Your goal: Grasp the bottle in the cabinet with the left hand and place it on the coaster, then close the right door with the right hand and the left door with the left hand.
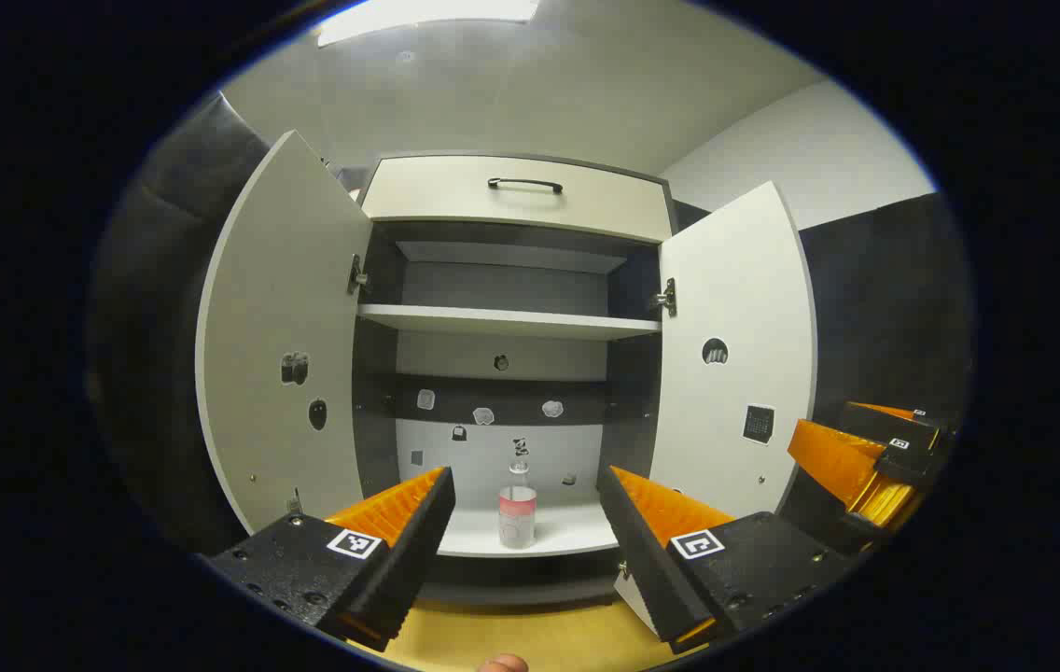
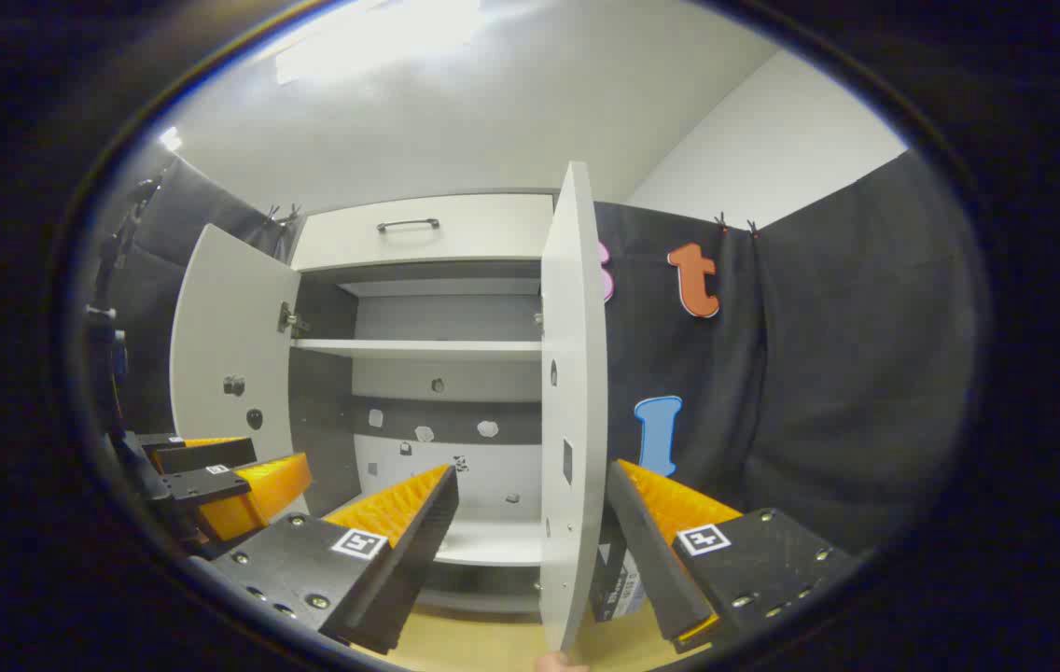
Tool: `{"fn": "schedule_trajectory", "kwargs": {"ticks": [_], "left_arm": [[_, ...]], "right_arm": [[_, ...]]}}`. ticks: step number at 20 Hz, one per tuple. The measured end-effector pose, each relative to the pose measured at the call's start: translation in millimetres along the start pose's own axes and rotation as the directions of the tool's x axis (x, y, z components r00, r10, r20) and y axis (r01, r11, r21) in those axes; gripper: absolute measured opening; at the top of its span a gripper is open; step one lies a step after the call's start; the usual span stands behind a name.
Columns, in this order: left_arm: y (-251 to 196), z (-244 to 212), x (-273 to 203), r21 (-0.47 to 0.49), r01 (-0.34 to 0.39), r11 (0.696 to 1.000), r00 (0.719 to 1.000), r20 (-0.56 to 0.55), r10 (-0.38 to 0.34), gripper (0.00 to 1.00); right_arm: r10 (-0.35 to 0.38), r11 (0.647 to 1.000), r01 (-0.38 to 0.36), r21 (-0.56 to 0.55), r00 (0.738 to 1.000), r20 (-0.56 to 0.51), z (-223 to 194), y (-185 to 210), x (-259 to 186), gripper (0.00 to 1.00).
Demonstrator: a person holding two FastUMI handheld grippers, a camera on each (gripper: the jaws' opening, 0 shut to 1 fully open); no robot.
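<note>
Bottle (image 1: 517, 515) on cabinet (image 1: 511, 532) floor

Both views are evenly lit from above by a ceiling light panel (image 1: 427, 14) that blows out to white glare at the top. The cabinet (image 1: 511, 373) interior falls into soft shadow beneath its shelf (image 1: 507, 322). Focus is sharp in the middle; fisheye distortion bows the right door (image 2: 572, 401) and straight edges, darkening toward the rim.

Standing upright on the cabinet's bottom shelf (image 1: 577, 532), near its front edge and about midway between its sides: one bottle (image 1: 517, 515). Above, a bare middle shelf (image 1: 511, 323).
</note>
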State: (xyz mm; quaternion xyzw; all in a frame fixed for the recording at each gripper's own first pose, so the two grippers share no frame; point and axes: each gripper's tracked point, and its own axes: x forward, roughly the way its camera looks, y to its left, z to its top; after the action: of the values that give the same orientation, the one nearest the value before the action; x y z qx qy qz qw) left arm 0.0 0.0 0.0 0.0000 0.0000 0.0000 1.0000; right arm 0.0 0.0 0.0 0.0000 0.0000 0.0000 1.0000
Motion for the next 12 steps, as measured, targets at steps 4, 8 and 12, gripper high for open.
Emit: {"fn": "schedule_trajectory", "kwargs": {"ticks": [4, 8, 12], "left_arm": [[6, -1, 1, 0.012, -0.014, 1.0, 1.0, -0.001, 0.014, 0.97], [10, -3, 2, 0.008, -0.019, 1.0, 1.0, -0.01, 0.019, 0.97], [13, -5, 5, 0.008, -0.022, 1.0, 1.0, -0.015, 0.022, 0.97]], "right_arm": [[0.003, 1.0, -0.003, 0.009, 1.0, -0.004, -2, 2, 2, 0.97], [0.007, 1.0, -0.007, 0.014, 1.0, -0.011, -3, 2, 1, 0.96], [0.004, 1.0, -0.004, 0.015, 1.0, -0.021, -5, 2, 2, 0.96]]}}
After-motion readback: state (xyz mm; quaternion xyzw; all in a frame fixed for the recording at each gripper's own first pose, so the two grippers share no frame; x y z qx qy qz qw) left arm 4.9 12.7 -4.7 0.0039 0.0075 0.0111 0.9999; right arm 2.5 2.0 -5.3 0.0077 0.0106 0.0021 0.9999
